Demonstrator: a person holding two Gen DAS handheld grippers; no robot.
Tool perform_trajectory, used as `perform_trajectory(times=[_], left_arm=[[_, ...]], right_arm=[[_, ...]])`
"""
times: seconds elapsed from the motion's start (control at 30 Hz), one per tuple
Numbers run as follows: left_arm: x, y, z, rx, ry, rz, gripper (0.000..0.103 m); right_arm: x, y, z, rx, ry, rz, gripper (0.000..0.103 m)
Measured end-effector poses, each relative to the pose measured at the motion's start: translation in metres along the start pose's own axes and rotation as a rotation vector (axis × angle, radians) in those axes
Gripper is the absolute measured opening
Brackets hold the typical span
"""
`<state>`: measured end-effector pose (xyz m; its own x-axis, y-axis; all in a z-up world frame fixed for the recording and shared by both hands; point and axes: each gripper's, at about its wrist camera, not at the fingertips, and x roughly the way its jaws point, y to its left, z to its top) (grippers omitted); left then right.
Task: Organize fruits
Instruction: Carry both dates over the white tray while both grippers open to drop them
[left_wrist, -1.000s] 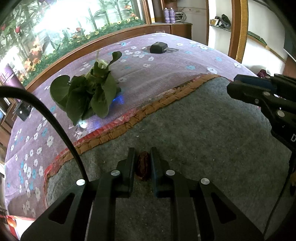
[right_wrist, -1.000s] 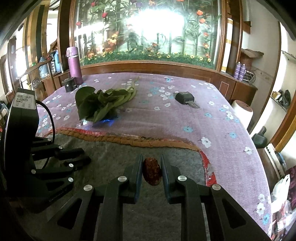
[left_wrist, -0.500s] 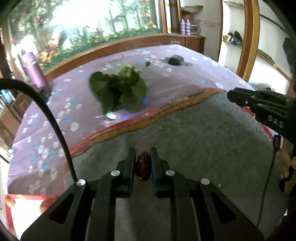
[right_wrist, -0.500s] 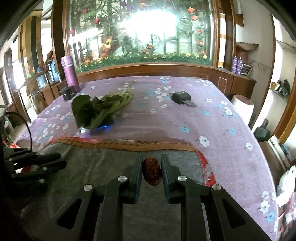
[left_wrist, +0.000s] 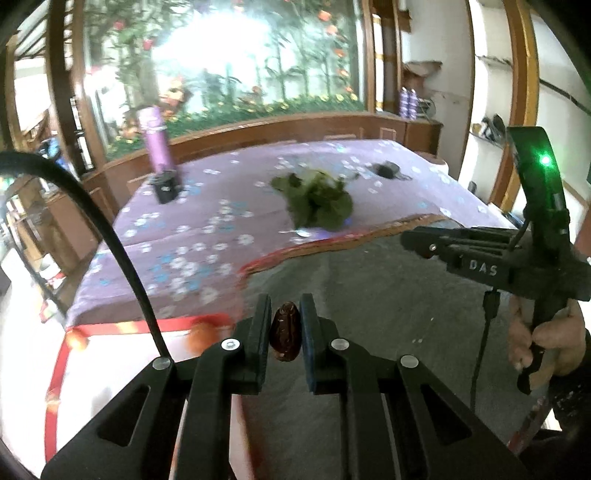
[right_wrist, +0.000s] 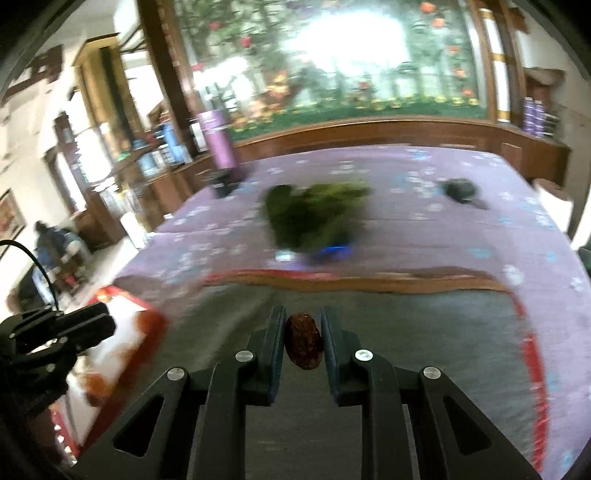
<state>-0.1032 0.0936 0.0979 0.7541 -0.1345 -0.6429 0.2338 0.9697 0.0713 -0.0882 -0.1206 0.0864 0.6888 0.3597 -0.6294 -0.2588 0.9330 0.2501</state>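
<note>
Two dates pinched, both views smeared with motion

Left wrist view: the left gripper (left_wrist: 284, 332) was clamped narrow on a dark, wrinkled date (left_wrist: 284, 336), held clear above the grey mat (left_wrist: 388, 295), with the red-edged white box (left_wrist: 110, 354) low at the left; the pinch sat on the fruit's flanks, so a jolt could have squirted it out onto the purple cloth (left_wrist: 207, 221). Right wrist view: the right gripper (right_wrist: 303, 343) likewise gripped a rounder date (right_wrist: 303, 346) between its pads, above the mat, the box (right_wrist: 122, 332) and the left gripper at the left; both tools converging there risked a knock that could have dropped a fruit.
</note>
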Motion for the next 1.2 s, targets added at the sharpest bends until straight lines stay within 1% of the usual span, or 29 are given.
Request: perform_trajectory(times=[0.07, 0.2, 0.27, 0.37, 0.47, 0.57, 0.67, 0.77, 0.83, 0.93, 0.97, 1.03, 1.07, 1.1, 1.17, 1.2], left_arm=[[-0.014, 0.012, -0.006, -0.022, -0.017, 0.013, 0.013], [-0.036, 0.042, -0.022, -0.071, -0.043, 0.061, 0.013], [-0.046, 0.058, -0.03, -0.095, -0.051, 0.086, 0.013], [-0.057, 0.084, -0.042, -0.125, -0.059, 0.142, 0.013], [-0.062, 0.109, -0.054, -0.161, -0.049, 0.183, 0.013], [-0.058, 0.127, -0.067, -0.186, -0.02, 0.207, 0.013], [-0.046, 0.138, -0.077, -0.205, 0.019, 0.226, 0.013], [-0.032, 0.147, -0.089, -0.238, 0.06, 0.229, 0.013], [-0.027, 0.15, -0.094, -0.242, 0.076, 0.241, 0.013], [-0.019, 0.155, -0.101, -0.251, 0.101, 0.261, 0.013], [-0.019, 0.156, -0.102, -0.249, 0.107, 0.272, 0.013], [-0.017, 0.157, -0.105, -0.243, 0.117, 0.31, 0.013], [-0.017, 0.157, -0.106, -0.237, 0.128, 0.338, 0.014], [-0.018, 0.156, -0.106, -0.231, 0.129, 0.355, 0.018], [-0.022, 0.153, -0.106, -0.228, 0.123, 0.391, 0.032], [-0.025, 0.153, -0.105, -0.229, 0.119, 0.409, 0.045]], right_arm=[[-0.001, 0.028, 0.003, -0.037, -0.005, 0.041, 0.02], [-0.002, 0.078, 0.009, -0.092, -0.002, 0.119, 0.02], [0.001, 0.1, 0.01, -0.12, 0.006, 0.143, 0.02], [0.008, 0.137, 0.008, -0.17, 0.018, 0.178, 0.02], [0.023, 0.17, 0.005, -0.199, 0.054, 0.227, 0.02], [0.041, 0.199, -0.003, -0.233, 0.098, 0.245, 0.02], [0.063, 0.219, -0.015, -0.242, 0.159, 0.274, 0.02], [0.08, 0.234, -0.027, -0.268, 0.208, 0.276, 0.019], [0.089, 0.239, -0.035, -0.27, 0.239, 0.281, 0.019], [0.099, 0.245, -0.043, -0.275, 0.267, 0.284, 0.02], [0.102, 0.246, -0.045, -0.278, 0.274, 0.283, 0.022], [0.105, 0.246, -0.047, -0.278, 0.28, 0.283, 0.023], [0.106, 0.246, -0.046, -0.273, 0.286, 0.289, 0.023], [0.106, 0.246, -0.046, -0.27, 0.29, 0.293, 0.023], [0.103, 0.246, -0.045, -0.275, 0.278, 0.29, 0.027], [0.099, 0.246, -0.044, -0.281, 0.266, 0.286, 0.033]])
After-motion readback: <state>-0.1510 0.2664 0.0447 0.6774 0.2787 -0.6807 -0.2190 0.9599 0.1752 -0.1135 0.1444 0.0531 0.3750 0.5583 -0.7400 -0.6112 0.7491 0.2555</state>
